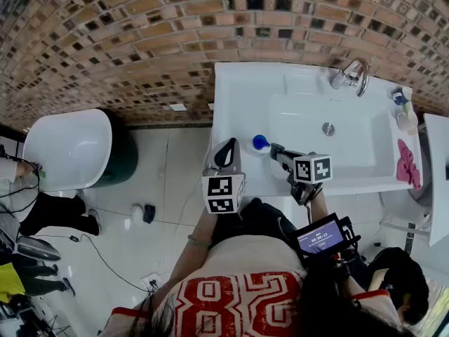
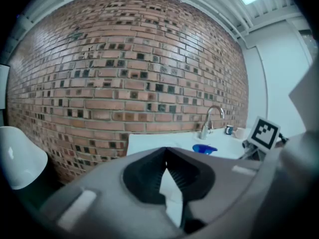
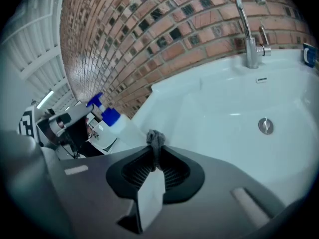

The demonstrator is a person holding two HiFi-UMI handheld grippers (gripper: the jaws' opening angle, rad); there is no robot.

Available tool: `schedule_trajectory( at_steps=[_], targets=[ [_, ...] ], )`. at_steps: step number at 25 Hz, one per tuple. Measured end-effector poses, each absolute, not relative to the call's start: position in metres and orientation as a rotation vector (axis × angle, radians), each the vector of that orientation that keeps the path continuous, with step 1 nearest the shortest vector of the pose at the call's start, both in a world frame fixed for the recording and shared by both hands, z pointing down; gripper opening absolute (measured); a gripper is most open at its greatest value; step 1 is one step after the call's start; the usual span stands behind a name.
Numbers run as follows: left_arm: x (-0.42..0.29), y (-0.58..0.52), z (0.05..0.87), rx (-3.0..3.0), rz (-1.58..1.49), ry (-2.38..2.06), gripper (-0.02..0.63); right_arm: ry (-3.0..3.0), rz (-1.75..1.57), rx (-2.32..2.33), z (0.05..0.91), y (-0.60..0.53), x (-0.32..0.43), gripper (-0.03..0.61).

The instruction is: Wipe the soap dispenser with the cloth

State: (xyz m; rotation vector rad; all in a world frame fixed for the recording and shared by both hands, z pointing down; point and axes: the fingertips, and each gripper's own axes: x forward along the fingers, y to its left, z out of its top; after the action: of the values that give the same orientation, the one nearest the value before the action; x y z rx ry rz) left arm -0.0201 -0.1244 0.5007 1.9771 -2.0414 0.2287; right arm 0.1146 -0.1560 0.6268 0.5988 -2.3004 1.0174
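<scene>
Two grippers at white sink (image 1: 238, 97) front edge.
Right gripper (image 3: 155, 151) jaws clamp grey cloth (image 3: 155, 139), near blue-capped soap dispenser (image 3: 112, 121); left gripper (image 2: 167, 156) jaws closed, nothing between.

Between claws: bottle (image 1: 260, 142) stands on the surface (image 1: 238, 97), just beside left claw (image 1: 229, 146) and right claw (image 1: 276, 149).
Right claw's jaws: filled by cloth (image 3: 155, 139).
Ahead of right claw: basin (image 1: 358, 153) open; faucet (image 1: 354, 74) rises at far rim.
Far right of right claw: pink rag (image 1: 407, 163) on the rim.
Left of left claw: open floor (image 1: 168, 181).
</scene>
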Motion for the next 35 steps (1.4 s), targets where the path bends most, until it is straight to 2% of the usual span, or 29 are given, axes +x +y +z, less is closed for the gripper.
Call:
schedule_trajectory(
  at_steps=[6,11,35],
  targets=[
    [-0.02,-0.123,0.499,1.955,0.195,-2.049,0.005,-2.452,0.86,0.511,0.56,-0.182,0.107,0.048],
    [-0.023,-0.123,0.497,1.954,0.175,-2.046,0.005,-2.476,0.766,0.404,0.543,-0.18,0.094,0.048],
    [-0.031,-0.124,0.511,2.001,0.256,-1.964,0.004,-2.334,0.975,0.457,0.624,-0.166,0.093,0.048]
  ],
)
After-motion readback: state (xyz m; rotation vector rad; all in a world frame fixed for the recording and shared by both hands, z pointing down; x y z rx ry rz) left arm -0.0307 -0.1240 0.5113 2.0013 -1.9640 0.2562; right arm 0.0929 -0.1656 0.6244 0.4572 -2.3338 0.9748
